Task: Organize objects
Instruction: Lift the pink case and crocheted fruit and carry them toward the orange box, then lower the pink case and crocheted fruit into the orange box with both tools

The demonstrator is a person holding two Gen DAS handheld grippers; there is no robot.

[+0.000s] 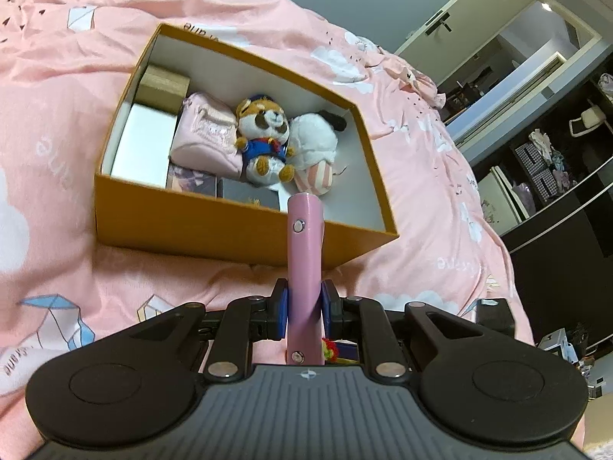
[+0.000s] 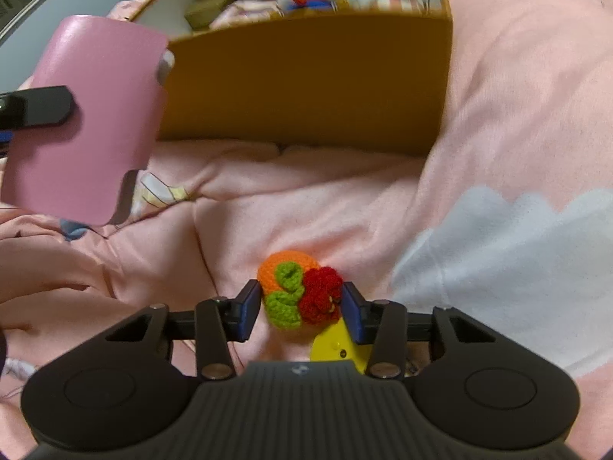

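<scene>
Bed: we work over a pink quilt point(image 2: 345, 199), which carries everything here.
Box: the orange box point(image 1: 230, 230) sits open on the quilt, ahead of both hands, already holding plush toys and small cases; we see bare floor in its near right corner.
Pink case: the pink case point(image 1: 305, 268) is clamped edge-on in our left hand-held gripper point(image 1: 304, 308), jaws shut tight on it, long axis pointing straight ahead toward the box's near wall, its tip over the rim.
Crochet toy: the crochet toy point(image 2: 300, 291) lies on the quilt between the pads of our right hand-held gripper point(image 2: 302, 306), jaws about half open; we cannot tell whether the pads touch it.
Nearer hand: we judge the left goes first, forward and down into that corner.
</scene>
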